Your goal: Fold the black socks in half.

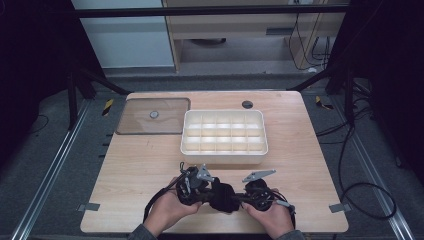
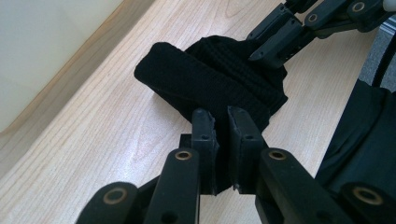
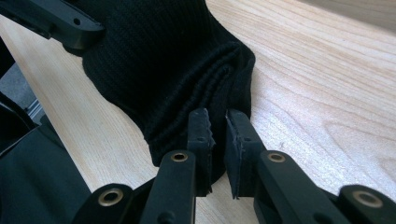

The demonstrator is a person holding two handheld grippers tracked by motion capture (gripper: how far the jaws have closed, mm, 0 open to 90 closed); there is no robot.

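I read this as a lab or test room set up for recording. My wooden bench stands on grey floor between metal rails, with dark stand legs at ten and two o'clock. Black cables loop across the floor at three o'clock, and yellow-black tape marks sit near the far corners. At twelve o'clock I see pale cabinets and more hanging wires.
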